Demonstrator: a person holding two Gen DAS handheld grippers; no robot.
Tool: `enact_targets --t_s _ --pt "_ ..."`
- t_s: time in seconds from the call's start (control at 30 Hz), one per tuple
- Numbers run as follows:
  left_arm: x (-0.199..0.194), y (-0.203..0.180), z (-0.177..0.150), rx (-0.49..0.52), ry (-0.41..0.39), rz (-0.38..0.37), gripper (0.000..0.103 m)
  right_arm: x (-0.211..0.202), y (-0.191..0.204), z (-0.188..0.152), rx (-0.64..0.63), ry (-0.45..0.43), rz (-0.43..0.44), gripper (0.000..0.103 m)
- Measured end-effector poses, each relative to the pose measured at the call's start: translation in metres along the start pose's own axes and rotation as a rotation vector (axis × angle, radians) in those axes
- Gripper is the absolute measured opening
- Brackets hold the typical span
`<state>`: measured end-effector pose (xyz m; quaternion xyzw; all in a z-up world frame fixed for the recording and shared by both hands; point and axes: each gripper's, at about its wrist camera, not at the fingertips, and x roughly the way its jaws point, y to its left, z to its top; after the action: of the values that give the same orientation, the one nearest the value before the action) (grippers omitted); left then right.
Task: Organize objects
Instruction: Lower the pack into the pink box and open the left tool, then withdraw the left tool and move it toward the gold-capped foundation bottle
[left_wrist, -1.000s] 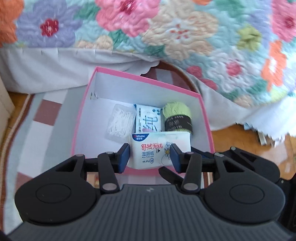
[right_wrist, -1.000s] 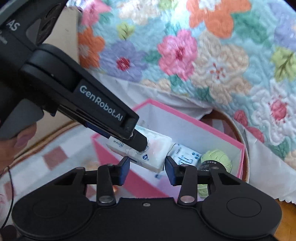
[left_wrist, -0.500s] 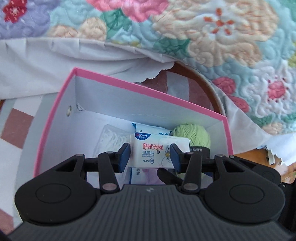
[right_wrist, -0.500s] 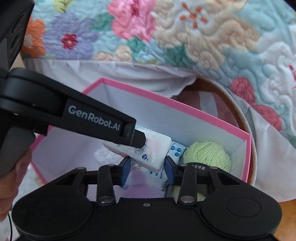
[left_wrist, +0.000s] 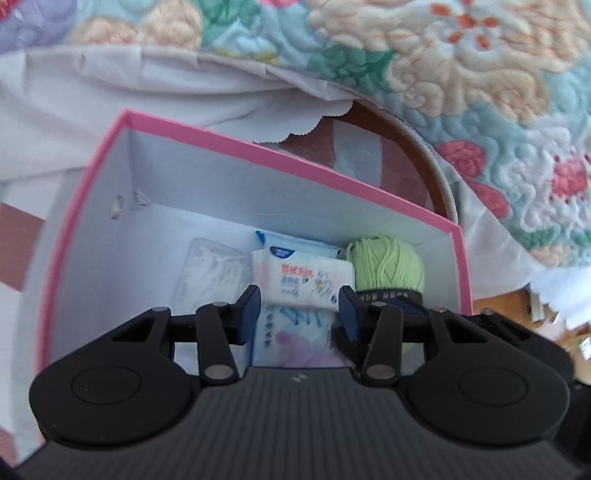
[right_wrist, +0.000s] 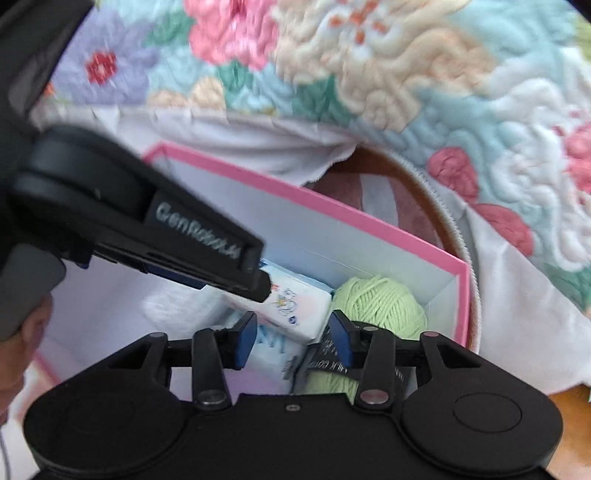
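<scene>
Wipes pack (left_wrist: 301, 282) lowered into pink box (left_wrist: 291, 157), long axis crosswise btwn jaws.

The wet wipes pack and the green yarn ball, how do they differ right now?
The wet wipes pack is flat, white and printed; the green yarn ball is rounded, pale green, with a dark paper band. The pack is held between the pads of the left gripper, over a blue and white packet; the yarn lies free in the box's corner. Both are inside the pink box.

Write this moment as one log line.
left gripper: shut on white wet-wipes pack | right gripper: open, empty | place: over pink cardboard box
</scene>
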<state>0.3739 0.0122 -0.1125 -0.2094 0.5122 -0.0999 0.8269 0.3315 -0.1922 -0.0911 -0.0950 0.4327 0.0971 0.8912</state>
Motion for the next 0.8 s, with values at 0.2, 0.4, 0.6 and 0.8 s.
enact_targets --t_s 0.2,0.4,0.6,0.8 --pt "-0.048 -0.015 -0.013 0.124 0.026 0.110 0.055 -0.060 -0.001 -0.004 0.056 -0.053 0.089 0.052" --pt "-0.093 -0.016 -0.021 0.119 0.046 0.120 0.056 -0.110 0.004 0.001 0.086 -0.057 0.139 0.058" --pt "-0.138 -0.018 -0.038 0.172 0.039 0.184 0.062 -0.146 0.009 -0.002 0.100 -0.046 0.188 0.058" --pt "-0.171 -0.018 -0.061 0.197 0.061 0.200 0.064 -0.179 0.028 -0.011 0.057 -0.027 0.205 0.058"
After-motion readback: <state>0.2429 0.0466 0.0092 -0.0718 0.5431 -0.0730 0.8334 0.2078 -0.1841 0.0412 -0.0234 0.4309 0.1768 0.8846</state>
